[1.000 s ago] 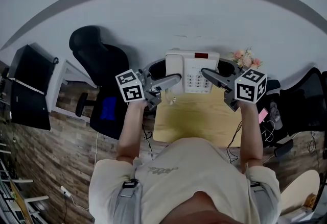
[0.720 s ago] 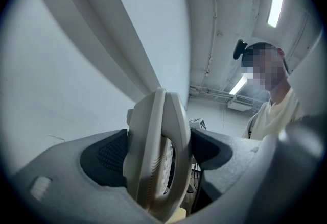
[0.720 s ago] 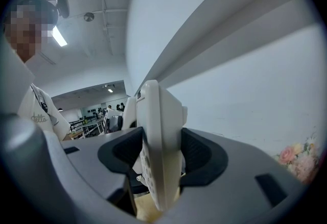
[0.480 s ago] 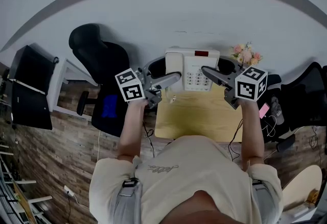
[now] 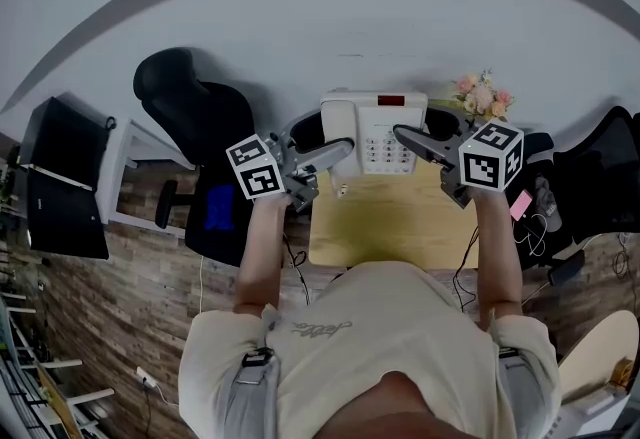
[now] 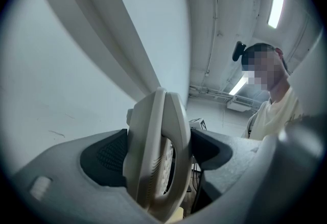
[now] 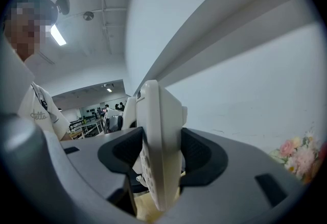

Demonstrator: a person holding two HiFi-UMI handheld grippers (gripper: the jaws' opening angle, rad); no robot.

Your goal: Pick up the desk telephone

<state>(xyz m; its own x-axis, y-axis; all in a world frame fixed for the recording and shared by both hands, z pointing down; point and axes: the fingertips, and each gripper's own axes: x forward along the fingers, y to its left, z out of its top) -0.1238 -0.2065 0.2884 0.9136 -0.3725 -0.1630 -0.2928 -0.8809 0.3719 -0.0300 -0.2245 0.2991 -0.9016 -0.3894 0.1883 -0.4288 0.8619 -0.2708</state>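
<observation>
At the far left of the head view a dark monitor (image 5: 58, 177) stands above the wood-plank floor (image 5: 130, 277), and next to it a black office chair (image 5: 190, 112) sits against the pale wall (image 5: 300, 17). The left gripper (image 5: 338, 151), its marker cube just above the person's left wrist, reaches in from the left and is clamped on the handset side of the desk telephone (image 5: 375, 132); in the left gripper view the phone's cream edge (image 6: 156, 156) stands upright between the two black pads (image 6: 104, 156), which press against it on either side. The telephone sits level, keypad up, above the far edge of the light wooden desk (image 5: 390, 227), close to the wall; whether its base touches the desk cannot be told. The right gripper (image 5: 408, 139) comes in from the other side and grips the phone's keypad end, and in the right gripper view the thin cream edge (image 7: 158, 151) fills the gap between the dark pads (image 7: 196, 154), with keys showing on its left face. Just right of the telephone is a small bunch of pink flowers (image 5: 481, 99), and a second black chair (image 5: 600, 187) stands at the far right.
</observation>
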